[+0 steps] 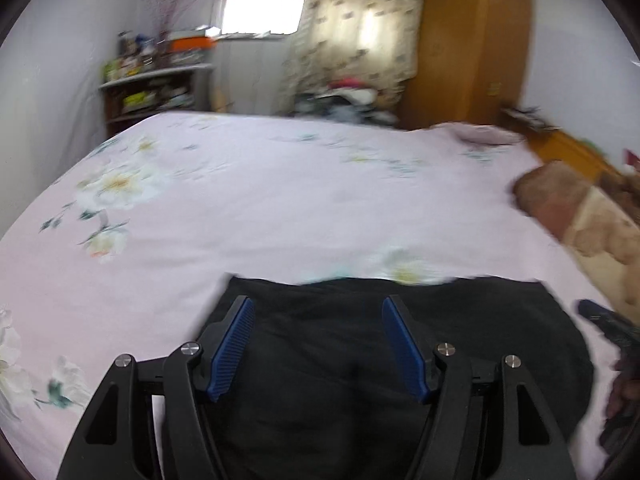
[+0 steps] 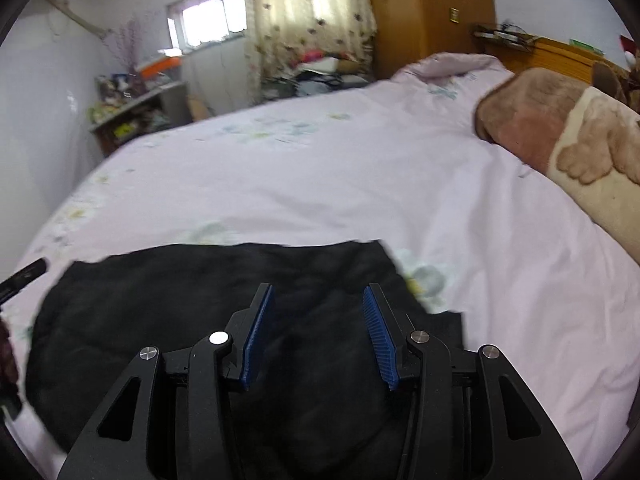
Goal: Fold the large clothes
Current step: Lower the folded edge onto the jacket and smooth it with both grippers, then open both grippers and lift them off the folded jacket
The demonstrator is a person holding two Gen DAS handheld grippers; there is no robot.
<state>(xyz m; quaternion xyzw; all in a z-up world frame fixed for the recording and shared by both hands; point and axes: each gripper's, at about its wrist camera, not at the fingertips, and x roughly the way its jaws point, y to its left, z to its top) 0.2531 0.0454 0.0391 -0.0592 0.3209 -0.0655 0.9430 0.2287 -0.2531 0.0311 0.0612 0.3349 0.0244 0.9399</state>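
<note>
A black garment (image 1: 360,360) lies bunched in a rough rectangle on the near part of the bed; it also shows in the right wrist view (image 2: 192,304). My left gripper (image 1: 318,308) hovers over the garment's left half, open and empty. My right gripper (image 2: 318,294) hovers over its right half, open and empty. The right gripper's dark body shows at the right edge of the left wrist view (image 1: 608,320). The left gripper's tip shows at the left edge of the right wrist view (image 2: 24,274).
The bed has a pale pink floral sheet (image 1: 280,184). A brown and cream plush blanket (image 2: 560,132) lies at the right by a wooden headboard (image 2: 560,56). A cluttered shelf (image 1: 152,84), a wardrobe (image 1: 472,40) and a pile of clothes stand beyond the far edge.
</note>
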